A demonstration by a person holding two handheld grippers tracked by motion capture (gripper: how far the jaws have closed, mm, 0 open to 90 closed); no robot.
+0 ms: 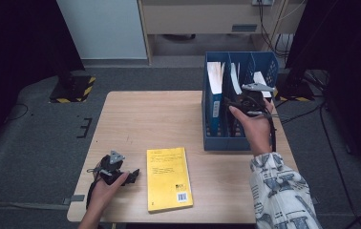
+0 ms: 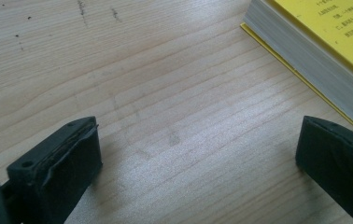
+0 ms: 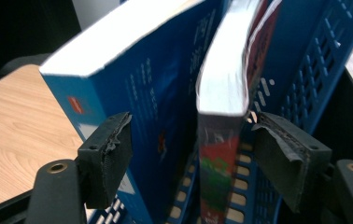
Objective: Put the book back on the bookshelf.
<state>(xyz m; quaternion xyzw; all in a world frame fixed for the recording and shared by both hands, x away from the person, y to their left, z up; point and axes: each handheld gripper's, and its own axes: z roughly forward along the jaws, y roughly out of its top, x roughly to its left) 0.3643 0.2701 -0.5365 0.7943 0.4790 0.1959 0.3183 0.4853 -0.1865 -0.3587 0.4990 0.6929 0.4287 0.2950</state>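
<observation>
Right tool (image 3: 191, 154): jaws parted, pads clear of both books in the blue file rack (image 1: 215, 141); thin book (image 3: 221, 140) stands between them, thick blue book (image 3: 142, 93) beside it.
Left tool (image 2: 198, 158): spread wide, empty, low over the table (image 2: 142, 70), well left of the rack.
Yellow book (image 1: 168, 177): flat on the table, left of the rack.

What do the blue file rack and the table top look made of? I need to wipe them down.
The blue slotted file rack looks like moulded plastic: uniform colour, rows of slots, slight sheen. The pale table top shows wood grain, matt; probably laminate or veneer.
</observation>
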